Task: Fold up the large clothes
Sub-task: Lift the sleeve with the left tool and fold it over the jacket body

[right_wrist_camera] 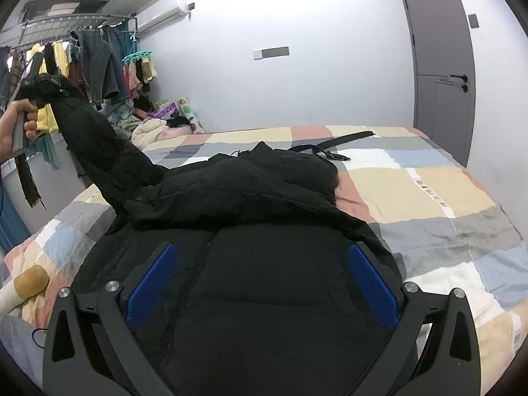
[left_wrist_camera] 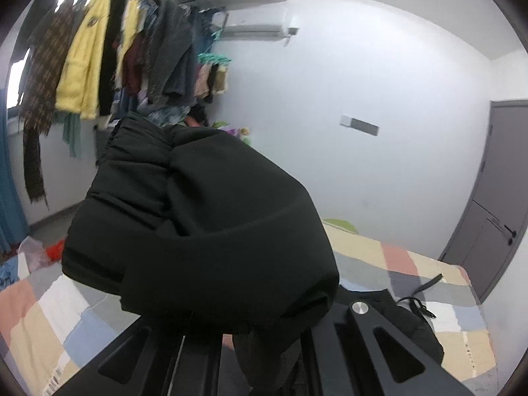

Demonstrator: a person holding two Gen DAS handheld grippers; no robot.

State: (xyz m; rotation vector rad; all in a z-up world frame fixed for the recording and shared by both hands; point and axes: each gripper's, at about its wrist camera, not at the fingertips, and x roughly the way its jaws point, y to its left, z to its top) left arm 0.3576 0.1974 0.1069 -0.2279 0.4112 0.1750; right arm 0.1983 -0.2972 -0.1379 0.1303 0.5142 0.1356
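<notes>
A large black padded jacket (right_wrist_camera: 264, 191) lies spread on the patchwork bedspread (right_wrist_camera: 429, 198). One sleeve (right_wrist_camera: 99, 145) is pulled up and to the left, where a hand (right_wrist_camera: 16, 125) holds my left gripper (right_wrist_camera: 43, 82) shut on the cuff. In the left wrist view the bunched black sleeve (left_wrist_camera: 198, 217) drapes over my left gripper (left_wrist_camera: 260, 336) and hides its fingertips. My right gripper (right_wrist_camera: 264, 277) hovers just over the jacket's body near the zip. Its blue pads (right_wrist_camera: 153, 283) stand wide apart with only flat fabric below them.
A black strap (right_wrist_camera: 330, 145) lies on the bed beyond the jacket. A rack of hanging clothes (left_wrist_camera: 99, 59) and a pile of laundry (right_wrist_camera: 155, 125) fill the far left. A grey door (right_wrist_camera: 439, 59) stands at the right. A tan roll (right_wrist_camera: 29, 282) sits at the bed's near left.
</notes>
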